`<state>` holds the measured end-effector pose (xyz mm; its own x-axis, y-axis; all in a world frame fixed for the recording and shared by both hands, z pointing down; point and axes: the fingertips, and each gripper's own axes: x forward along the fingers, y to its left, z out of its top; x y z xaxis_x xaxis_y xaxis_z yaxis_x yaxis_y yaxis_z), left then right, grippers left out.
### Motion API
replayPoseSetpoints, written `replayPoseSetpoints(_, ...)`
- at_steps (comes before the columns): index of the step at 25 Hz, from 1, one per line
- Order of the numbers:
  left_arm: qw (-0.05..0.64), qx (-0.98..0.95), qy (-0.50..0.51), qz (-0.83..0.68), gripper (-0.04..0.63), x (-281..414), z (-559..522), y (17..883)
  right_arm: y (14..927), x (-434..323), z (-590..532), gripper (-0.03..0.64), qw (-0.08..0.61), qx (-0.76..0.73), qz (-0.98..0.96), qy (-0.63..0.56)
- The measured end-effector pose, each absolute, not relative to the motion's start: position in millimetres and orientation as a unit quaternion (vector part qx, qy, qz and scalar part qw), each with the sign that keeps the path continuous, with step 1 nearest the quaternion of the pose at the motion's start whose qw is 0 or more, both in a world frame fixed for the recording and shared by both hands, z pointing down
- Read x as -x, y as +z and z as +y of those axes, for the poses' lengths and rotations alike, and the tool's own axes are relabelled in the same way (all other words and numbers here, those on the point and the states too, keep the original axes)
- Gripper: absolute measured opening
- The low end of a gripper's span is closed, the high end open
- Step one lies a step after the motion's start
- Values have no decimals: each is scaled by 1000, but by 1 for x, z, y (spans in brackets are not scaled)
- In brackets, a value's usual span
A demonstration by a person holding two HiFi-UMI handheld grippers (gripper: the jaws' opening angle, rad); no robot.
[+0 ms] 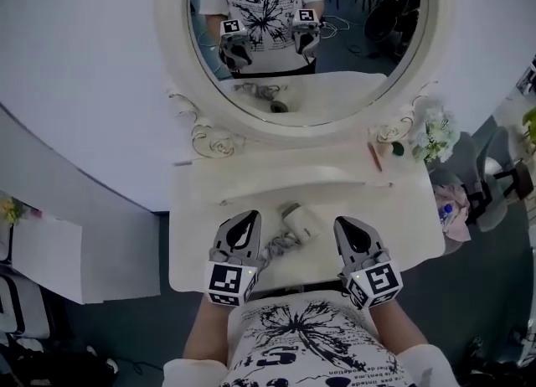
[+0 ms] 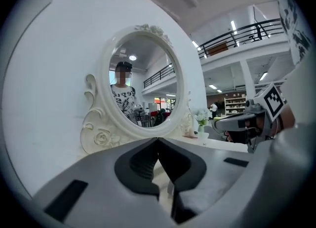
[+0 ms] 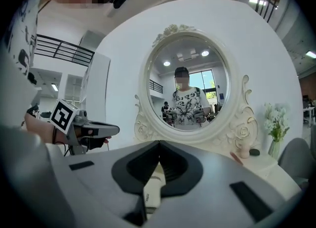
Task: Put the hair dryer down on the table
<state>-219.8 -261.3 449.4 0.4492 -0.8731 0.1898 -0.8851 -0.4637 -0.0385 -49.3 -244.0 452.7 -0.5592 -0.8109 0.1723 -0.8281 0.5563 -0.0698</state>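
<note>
A white hair dryer (image 1: 300,223) lies on the white dressing table (image 1: 402,209), with its grey cord (image 1: 280,247) bunched toward the front edge. My left gripper (image 1: 249,215) hovers just left of it, jaws shut and empty, with the tips meeting in the left gripper view (image 2: 158,138). My right gripper (image 1: 345,221) hovers just right of it, also shut with nothing held (image 3: 159,143). The hair dryer (image 3: 154,182) shows below and beyond the right jaws through their gap. Both grippers point about level toward the mirror.
An oval mirror (image 1: 306,33) in an ornate white frame stands at the table's back and reflects the person and both grippers. A vase of white flowers (image 1: 435,134), a pink stick (image 1: 374,157) and a small dark item (image 1: 397,149) sit back right. A chair (image 1: 494,184) stands right of the table.
</note>
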Motion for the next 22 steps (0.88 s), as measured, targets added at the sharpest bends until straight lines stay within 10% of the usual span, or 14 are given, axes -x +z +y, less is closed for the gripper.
replayPoseSetpoints(22,24,-839,77,-538,21,243,-253,426,445,72,-248,18,64,-439,-896,26)
